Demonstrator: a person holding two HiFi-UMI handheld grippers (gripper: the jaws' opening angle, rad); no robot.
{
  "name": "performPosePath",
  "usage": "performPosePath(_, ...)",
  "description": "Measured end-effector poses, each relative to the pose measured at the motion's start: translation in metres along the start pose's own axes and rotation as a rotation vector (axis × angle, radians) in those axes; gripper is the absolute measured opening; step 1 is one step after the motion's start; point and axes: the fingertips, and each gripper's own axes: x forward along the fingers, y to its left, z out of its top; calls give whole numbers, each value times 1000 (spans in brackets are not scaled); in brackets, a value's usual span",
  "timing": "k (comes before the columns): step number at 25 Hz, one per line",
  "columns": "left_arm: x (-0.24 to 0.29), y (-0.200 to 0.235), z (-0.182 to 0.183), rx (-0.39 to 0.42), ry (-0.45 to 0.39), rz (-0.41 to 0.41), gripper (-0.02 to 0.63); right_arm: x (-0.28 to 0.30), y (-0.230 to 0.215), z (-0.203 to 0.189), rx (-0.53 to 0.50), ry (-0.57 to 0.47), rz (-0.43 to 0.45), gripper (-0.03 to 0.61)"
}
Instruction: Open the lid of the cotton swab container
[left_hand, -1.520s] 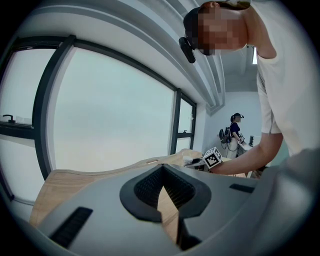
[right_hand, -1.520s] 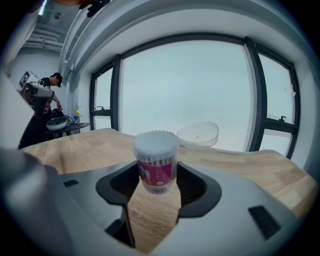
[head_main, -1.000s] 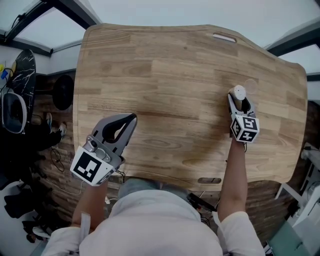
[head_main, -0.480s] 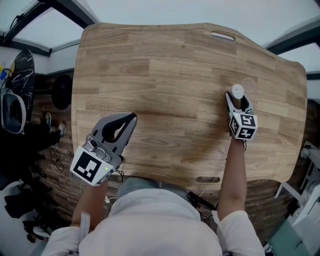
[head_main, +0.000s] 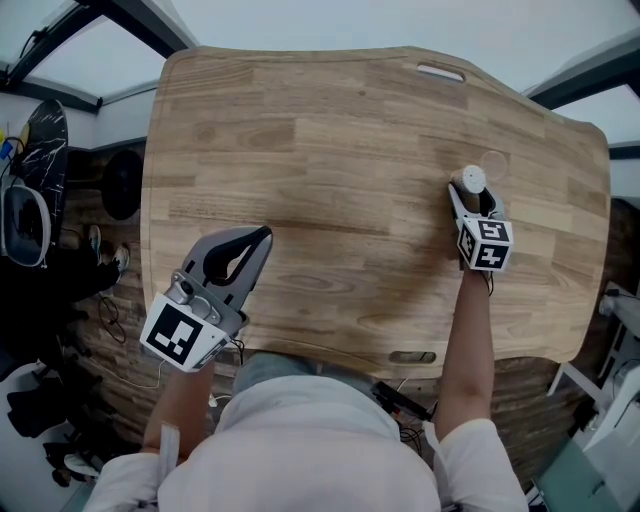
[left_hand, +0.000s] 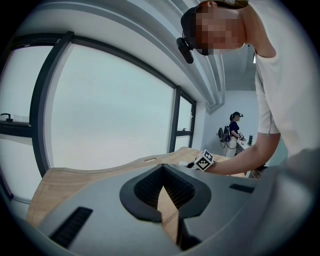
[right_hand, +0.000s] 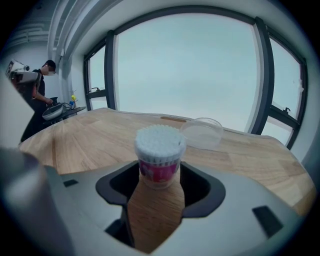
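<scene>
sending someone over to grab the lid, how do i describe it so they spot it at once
On the wooden table, look to the far right, where the right gripper has the cotton swab container between its jaws. Just beyond it lies the lid: a clear, empty round cap, unlike the container with its white swabs and pink label.

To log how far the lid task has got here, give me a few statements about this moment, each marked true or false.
1. The lid sits on the cotton swab container. False: the swab tips are exposed, and the clear lid lies on the table just beyond it.
2. The container stands between the right gripper's jaws. True.
3. The left gripper holds the lid. False: its jaws are shut on nothing, far from the lid.
4. The container stands upright. True.
</scene>
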Motion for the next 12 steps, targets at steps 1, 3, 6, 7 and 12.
performPosePath(1, 0, -1, 0, 0, -2, 0, 12, -1, 0, 0, 2, 2, -1, 245)
performPosePath(3, 2, -4, 2, -2, -7, -2, 12, -3, 1, 0, 5, 3, -1, 247)
performPosePath(6, 2, -9, 5, -2, -18, -7, 12, -7, 2, 0, 12, 14, 6, 252)
performPosePath(7, 2, -10, 6, -1, -20, -9, 12, -9, 3, -1, 16, 20, 10, 253)
performPosePath(12, 3, -17, 11, -3, -33, -13, 12, -23, 8, -10, 37, 42, 17, 255)
